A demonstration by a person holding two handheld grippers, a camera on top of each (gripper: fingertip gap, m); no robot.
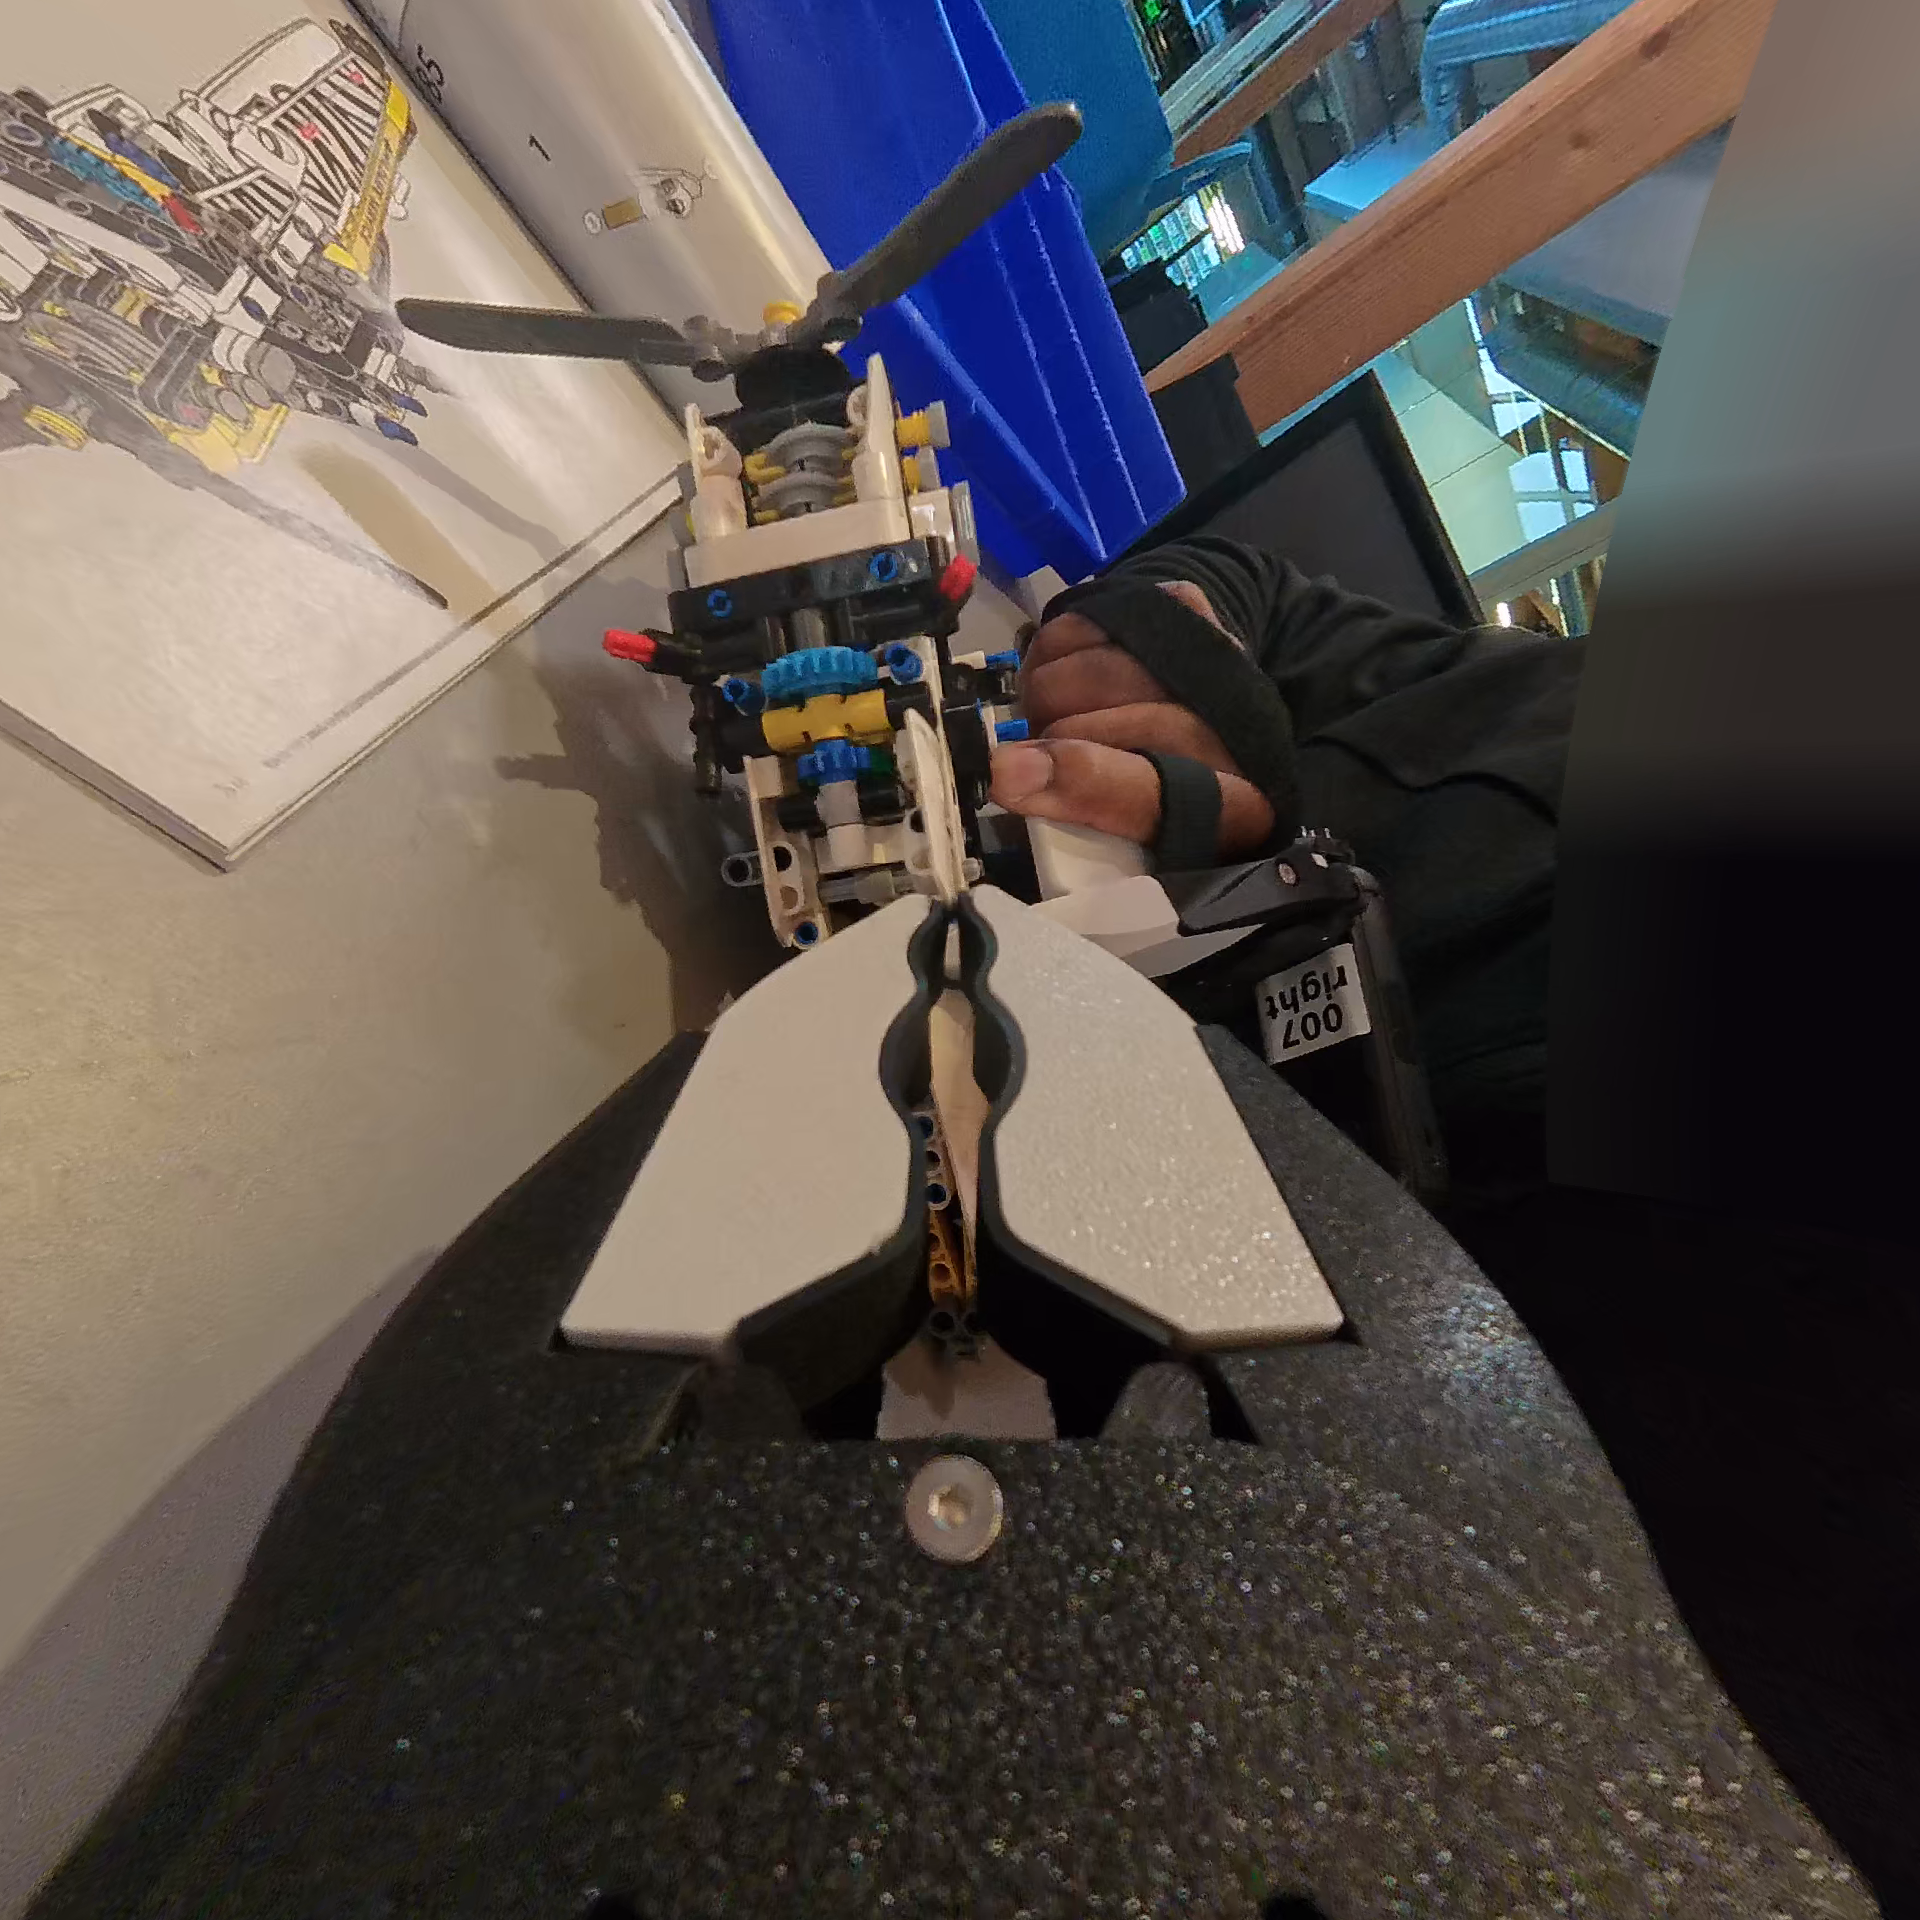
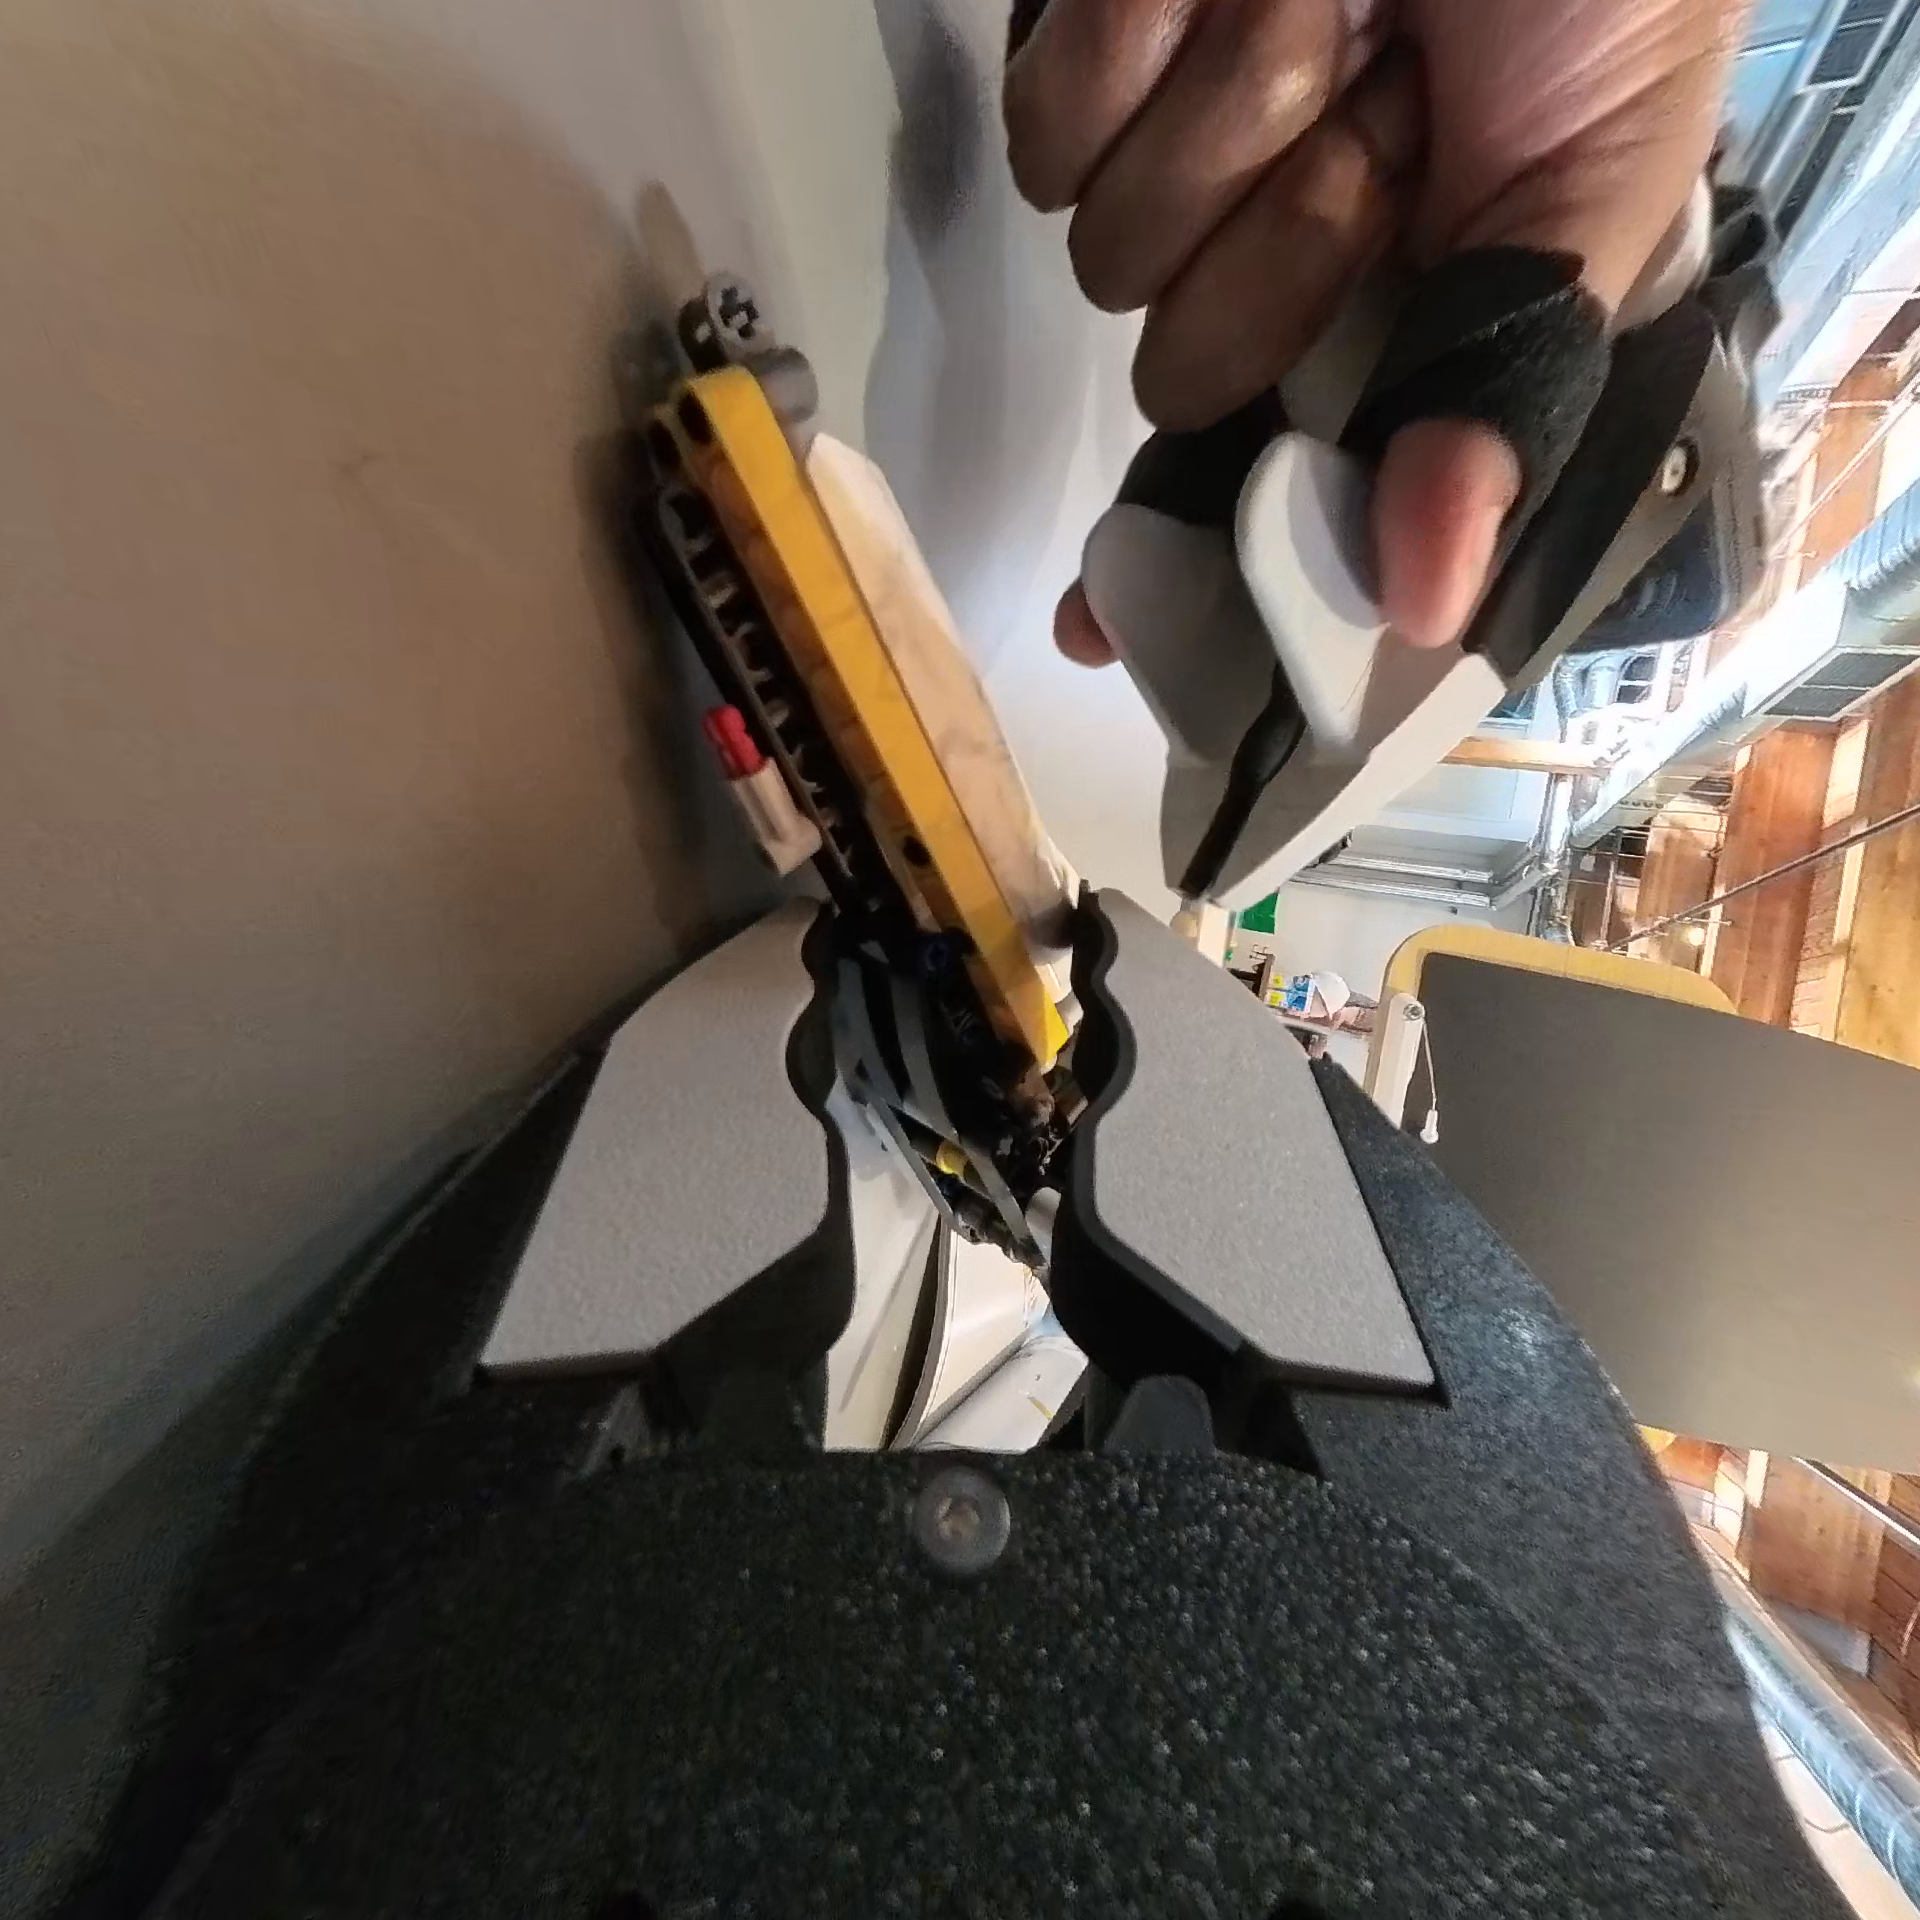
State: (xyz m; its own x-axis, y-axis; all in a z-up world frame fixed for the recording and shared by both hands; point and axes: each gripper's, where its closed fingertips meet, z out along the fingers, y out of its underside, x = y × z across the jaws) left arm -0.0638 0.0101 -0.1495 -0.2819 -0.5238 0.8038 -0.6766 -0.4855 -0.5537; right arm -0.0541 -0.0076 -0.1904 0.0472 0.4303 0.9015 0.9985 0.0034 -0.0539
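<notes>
Left wrist view: left gripper (image 1: 954, 914) is pinching a thin white panel (image 1: 935, 800) of the brick-built helicopter model (image 1: 831, 644) at frame centre; right gripper (image 2: 951, 997) is clamping its yellow-beamed body (image 2: 862, 675). Light, rigid, likely fragile at joints; beams seem the safest hold.

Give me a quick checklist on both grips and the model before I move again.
1. Left gripper clamped on the model's thin white panel: ok, fingers nearly shut on its edge.
2. Right gripper on the model's body: ok, jaws wide around the yellow beam section; pad contact on the far side cannot tell.
3. Rotor blades free: ok, nothing touching them, blue bin behind.
4. Model resting on the table: cannot tell.
5. Instruction booklet out of the way: ok, off to the left.
6. Grippers apart from each other: ok in the right wrist view.
</notes>
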